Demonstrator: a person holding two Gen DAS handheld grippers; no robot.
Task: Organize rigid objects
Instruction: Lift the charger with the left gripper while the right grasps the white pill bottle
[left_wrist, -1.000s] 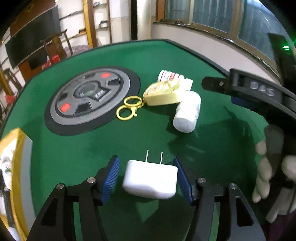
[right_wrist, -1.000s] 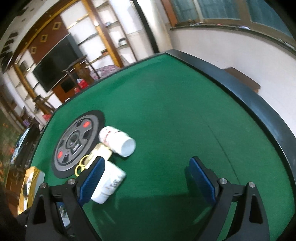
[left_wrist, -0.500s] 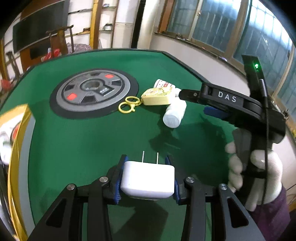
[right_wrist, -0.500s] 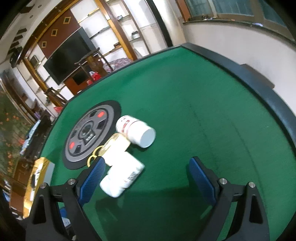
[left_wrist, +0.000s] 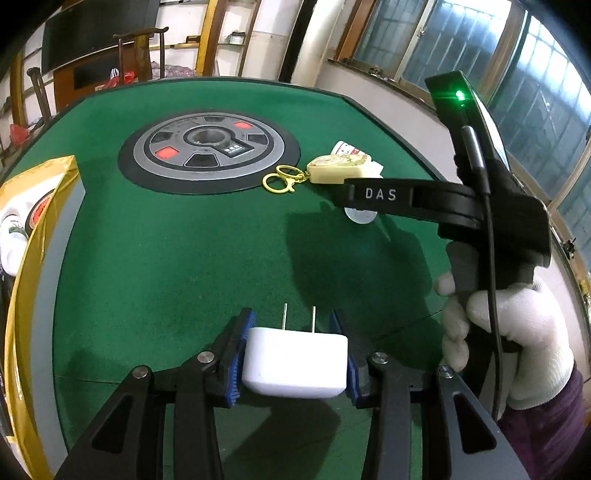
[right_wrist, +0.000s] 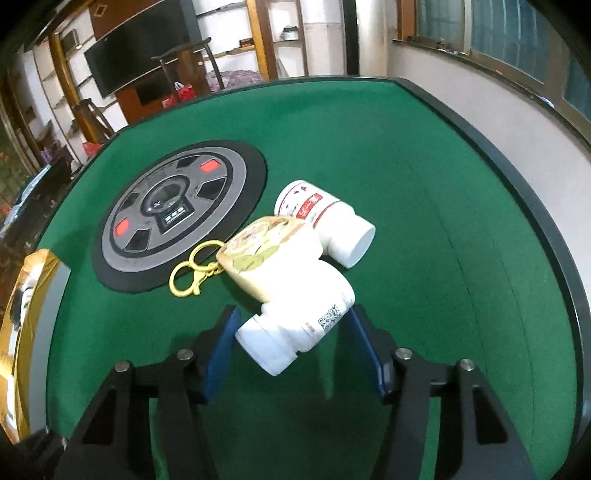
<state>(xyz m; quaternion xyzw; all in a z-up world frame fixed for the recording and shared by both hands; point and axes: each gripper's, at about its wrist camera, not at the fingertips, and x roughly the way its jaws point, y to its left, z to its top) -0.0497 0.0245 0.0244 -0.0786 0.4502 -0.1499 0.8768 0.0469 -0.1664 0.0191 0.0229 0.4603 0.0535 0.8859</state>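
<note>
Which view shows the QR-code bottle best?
Right wrist: the QR-code bottle lies on its side in full view between the closing right claw, pads not yet pressing. Left wrist shows only its cap end below the right claw's arm.

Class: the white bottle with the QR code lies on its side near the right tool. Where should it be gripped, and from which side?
Grip the QR-code bottle across its round body, not the narrower cap, coming from above with one pad on each long side. The right tool already straddles it, jaws closing; the keychain case leans on its far end.
</note>
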